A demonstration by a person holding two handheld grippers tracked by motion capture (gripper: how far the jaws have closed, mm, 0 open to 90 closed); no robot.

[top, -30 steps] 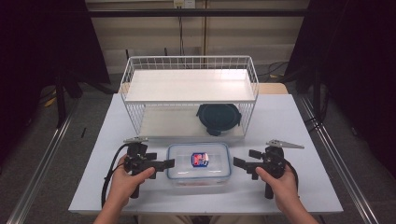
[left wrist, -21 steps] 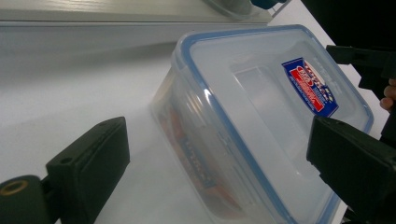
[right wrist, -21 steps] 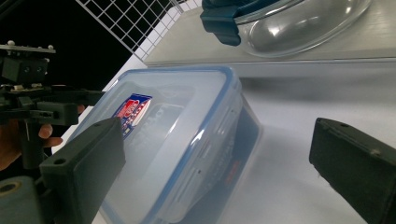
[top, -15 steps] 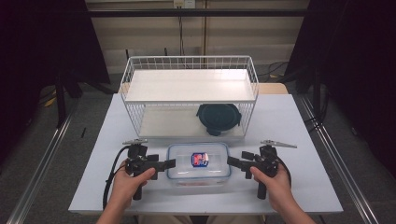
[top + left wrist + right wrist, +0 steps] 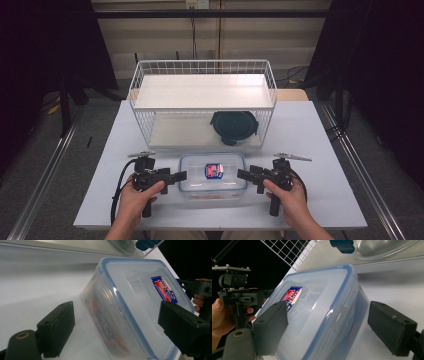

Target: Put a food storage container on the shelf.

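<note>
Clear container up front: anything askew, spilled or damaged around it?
Nothing stands out. The clear container sits flat and square on the white table, lid on, no spill or crack visible. The dark round lid lies flat inside the wire rack.

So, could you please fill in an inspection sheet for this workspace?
Surface: white table, level, bare around the work.
Job's things: clear box with blue-rimmed lid and a red-blue label, at the front edge between the grippers.
Clutter: white wire rack behind the box; dark round lid on its lower shelf.
Grippers: left gripper and right gripper at the box's ends; jaws have just been closing, astride the box edges, pads not pressing yet.
Cables: black cable loops from the left gripper.
Surroundings: grey floor, dark curtains, a rail along each side.
</note>
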